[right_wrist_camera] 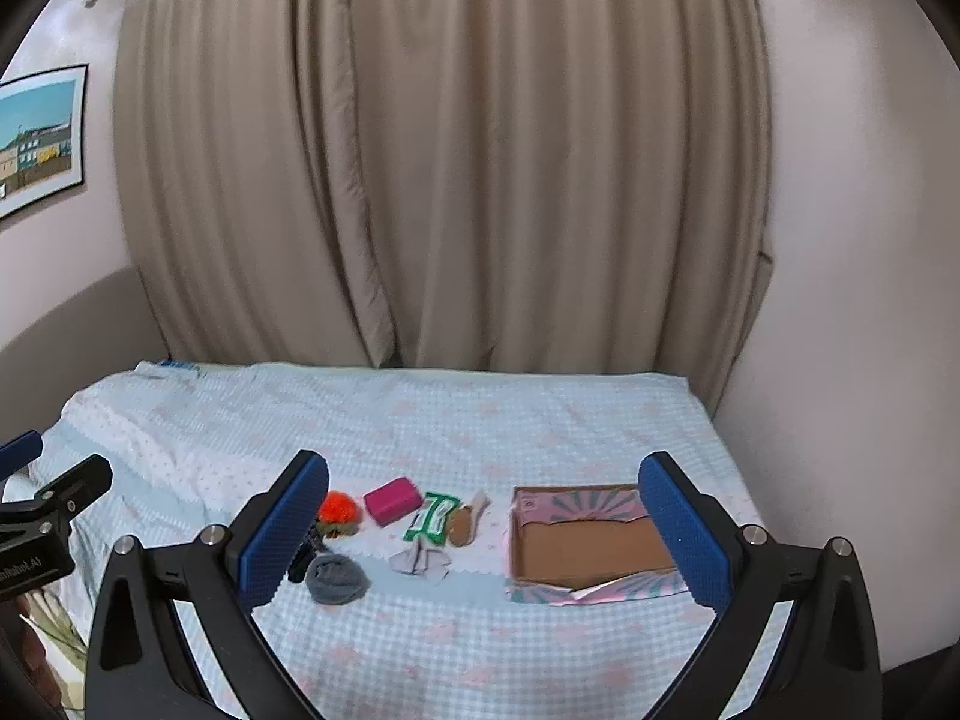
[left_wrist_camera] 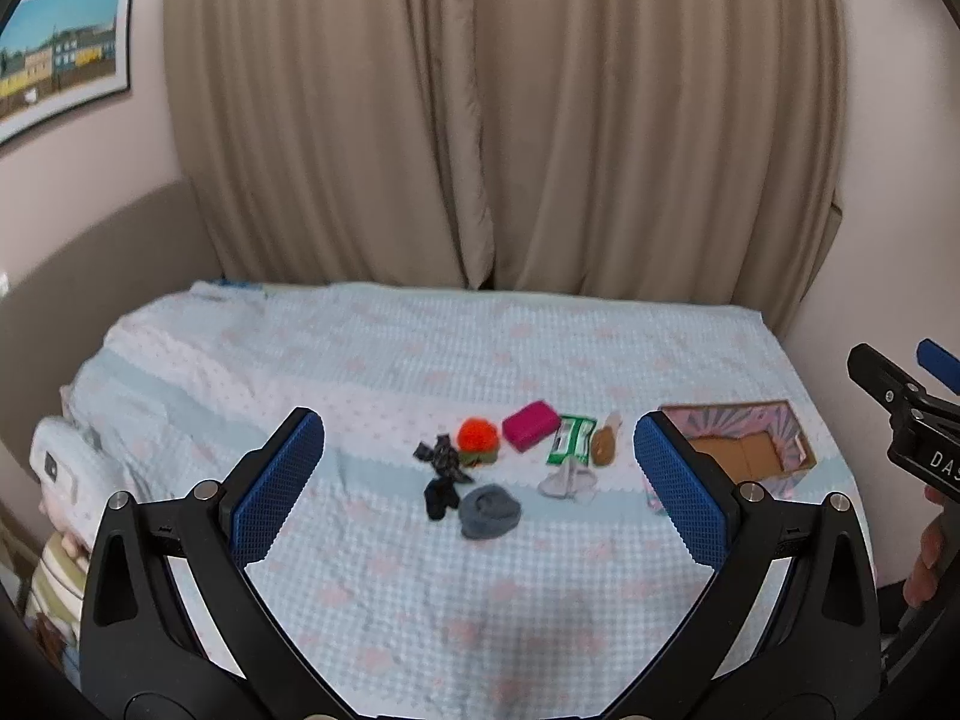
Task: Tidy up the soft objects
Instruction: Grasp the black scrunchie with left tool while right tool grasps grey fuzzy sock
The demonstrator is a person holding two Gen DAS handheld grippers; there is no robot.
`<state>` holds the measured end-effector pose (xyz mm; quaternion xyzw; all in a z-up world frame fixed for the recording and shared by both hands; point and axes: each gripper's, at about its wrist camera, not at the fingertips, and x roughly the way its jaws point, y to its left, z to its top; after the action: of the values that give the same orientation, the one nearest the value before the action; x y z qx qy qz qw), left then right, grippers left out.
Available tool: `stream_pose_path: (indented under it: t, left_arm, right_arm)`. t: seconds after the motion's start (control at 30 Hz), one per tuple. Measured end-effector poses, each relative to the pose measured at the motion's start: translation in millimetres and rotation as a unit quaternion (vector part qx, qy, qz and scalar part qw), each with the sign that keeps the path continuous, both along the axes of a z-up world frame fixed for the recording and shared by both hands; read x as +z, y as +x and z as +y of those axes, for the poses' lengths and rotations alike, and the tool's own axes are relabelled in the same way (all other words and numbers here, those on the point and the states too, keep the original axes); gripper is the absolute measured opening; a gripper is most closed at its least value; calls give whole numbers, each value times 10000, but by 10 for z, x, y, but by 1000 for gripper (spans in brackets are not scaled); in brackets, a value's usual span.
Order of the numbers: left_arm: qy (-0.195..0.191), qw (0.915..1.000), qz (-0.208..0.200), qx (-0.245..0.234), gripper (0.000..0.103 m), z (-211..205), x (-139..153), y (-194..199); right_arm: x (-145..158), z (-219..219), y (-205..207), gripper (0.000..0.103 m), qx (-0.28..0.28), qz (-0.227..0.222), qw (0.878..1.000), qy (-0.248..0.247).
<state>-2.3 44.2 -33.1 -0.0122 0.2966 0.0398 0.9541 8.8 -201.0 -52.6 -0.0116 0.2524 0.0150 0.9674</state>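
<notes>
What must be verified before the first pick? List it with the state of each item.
1. Left gripper open, holding nothing: ok.
2. Right gripper open, holding nothing: ok.
3. Cardboard box has nothing in it: ok.
4. Grey rolled sock lies apart from the box, free to grasp: ok.
5. Black sock separate from the patterned cloth: cannot tell.
6. Pink sponge uncovered: ok.
</notes>
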Motion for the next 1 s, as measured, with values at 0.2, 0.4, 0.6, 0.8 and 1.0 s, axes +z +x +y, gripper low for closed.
stream_pose_path:
  t: [0.2, 0.4, 0.6, 0.8, 1.0]
  left_arm:
    - [-81, 9986, 415, -317, 103, 596, -445, 335]
    - [-13, 9929, 829, -850, 103, 1147, -1013, 937]
    - [-111, 9843, 1260, -1229, 103, 1454, -1780, 1695]
    - [-375, 9746, 1745, -1355, 102, 1535, -2668, 2455]
    - [-413, 9632, 2191, -1500, 100, 1402, -3529, 3017]
  right_arm:
    - [-409, 398, 127, 103, -35, 349, 9993, 87]
    - [-1010, 923, 422, 103, -220, 825, 9957, 349]
    - [-1722, 1350, 787, 103, -217, 1149, 9912, 623]
    - [-2565, 1662, 1213, 103, -110, 1558, 9845, 802]
    - [-3385, 1832, 1618, 103, -226, 1952, 9751, 1032]
